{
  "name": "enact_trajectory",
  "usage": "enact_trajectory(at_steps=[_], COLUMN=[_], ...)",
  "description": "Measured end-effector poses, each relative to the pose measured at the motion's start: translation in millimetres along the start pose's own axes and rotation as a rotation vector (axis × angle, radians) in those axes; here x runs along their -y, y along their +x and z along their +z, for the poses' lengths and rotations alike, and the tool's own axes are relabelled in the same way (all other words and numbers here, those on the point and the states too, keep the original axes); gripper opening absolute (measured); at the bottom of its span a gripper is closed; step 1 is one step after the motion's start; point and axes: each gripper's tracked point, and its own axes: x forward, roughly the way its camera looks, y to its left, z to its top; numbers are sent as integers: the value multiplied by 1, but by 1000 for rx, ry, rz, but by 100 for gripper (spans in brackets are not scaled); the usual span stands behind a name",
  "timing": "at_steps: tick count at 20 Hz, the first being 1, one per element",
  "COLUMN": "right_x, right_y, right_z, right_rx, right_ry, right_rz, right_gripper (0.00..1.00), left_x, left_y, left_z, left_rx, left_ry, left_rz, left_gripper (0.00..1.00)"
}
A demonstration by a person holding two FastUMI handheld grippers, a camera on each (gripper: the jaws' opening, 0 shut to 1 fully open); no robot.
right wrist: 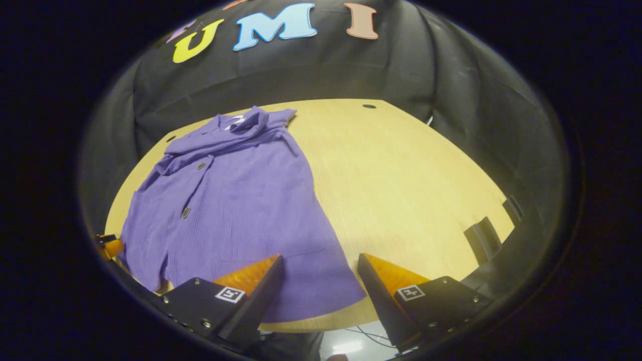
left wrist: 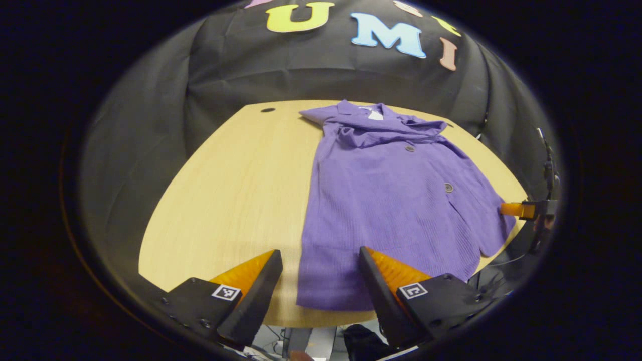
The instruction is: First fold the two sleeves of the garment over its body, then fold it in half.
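A purple buttoned garment (left wrist: 391,200) lies flat on the wooden table (left wrist: 235,190), collar toward the booth wall and hem at the near edge. Both sleeves lie folded across its upper body. My left gripper (left wrist: 321,263) hangs open above the hem's left corner, nothing between its fingers. In the right gripper view the same garment (right wrist: 235,200) spreads over the table's left half, and my right gripper (right wrist: 321,265) stands open over the hem's right corner. The right gripper's fingertip (left wrist: 516,209) shows at the far right of the left gripper view, and the left gripper's fingertip (right wrist: 111,247) at the far left of the right gripper view.
The table (right wrist: 411,185) has bare wood on each side of the garment. Small cable holes (left wrist: 268,110) (right wrist: 369,106) sit near its far corners. Black cloth wall surrounds the table. Dark clips (right wrist: 484,235) sit on the table's right edge.
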Motion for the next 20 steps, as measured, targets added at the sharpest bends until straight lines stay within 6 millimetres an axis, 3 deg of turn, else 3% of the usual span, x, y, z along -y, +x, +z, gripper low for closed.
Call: enact_trajectory(at_steps=[3,4,6,7,10,12,13,14,15,17,18,19,20], right_x=[-19,-23,-30,-30,-32,-34,-37,-38,-41,-46,-47,-47,-46], right_y=[2,2,3,2,1,4,4,5,4,6,5,4,6], right_z=[-4,-6,-13,-13,-14,-14,-13,-13,-13,-12,-11,-10,-10], right_rx=[-3,-8,-25,-14,-16,-24,-23,-26,-26,-23,-20,-20,-32], right_ry=[-38,-45,-48,-43,-32,-40,-37,-43,-50,-5,-5,39,68], right_rz=[17,23,24,21,18,24,29,27,39,35,43,33,31], right_gripper=[97,97,96,100,100,100,99,79,81,57,44,43,11], left_x=[6,11,24,26,37,44,50,57,63,65,69,70,69], left_y=[0,2,4,5,4,7,9,10,10,11,12,10,13], left_z=[-5,-6,-8,-9,-9,-8,-8,-7,-8,-8,-9,-7,-4], left_rx=[-1,-1,-3,-8,-8,-8,-8,-2,5,9,2,-4,-21], left_ry=[6,19,48,73,89,101,111,121,133,156,173,145,140], left_rz=[8,8,5,16,2,-2,-17,-28,-39,-35,-48,-38,-50], left_gripper=[99,95,99,99,87,75,63,52,40,20,18,18,7])
